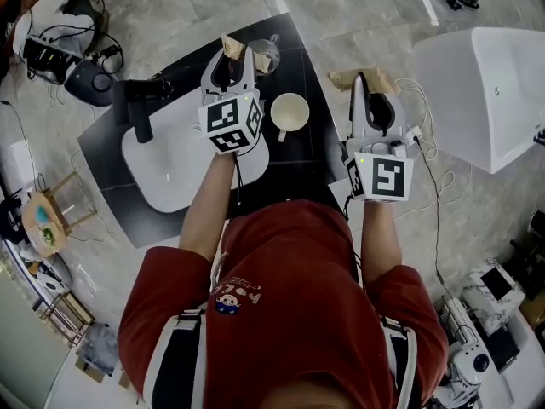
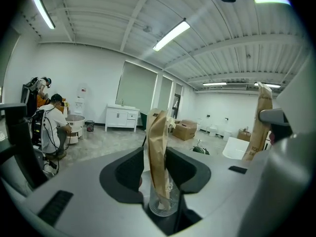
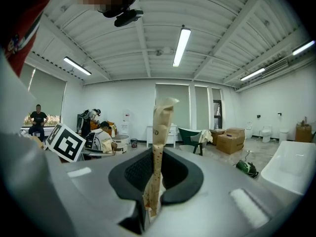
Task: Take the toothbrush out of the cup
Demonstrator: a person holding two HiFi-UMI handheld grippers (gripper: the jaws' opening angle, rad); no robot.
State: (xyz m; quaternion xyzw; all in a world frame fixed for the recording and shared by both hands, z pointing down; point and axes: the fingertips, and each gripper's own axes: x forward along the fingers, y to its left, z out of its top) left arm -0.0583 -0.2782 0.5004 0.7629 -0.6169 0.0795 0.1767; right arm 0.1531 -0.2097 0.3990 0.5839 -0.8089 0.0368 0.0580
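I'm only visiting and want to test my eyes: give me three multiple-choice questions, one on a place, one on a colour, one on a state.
1. Where is the white mug? A on the floor; B on the black table; C inside the basin.
2. The person's shirt is: A red; B blue; C green.
3. The fingers of the right gripper are: A wide apart, empty; B closed on a brown paper packet; C closed on the mug.
Answers: B, it stands on the dark top; A, the head view shows red; B, the packet is pinched between them.
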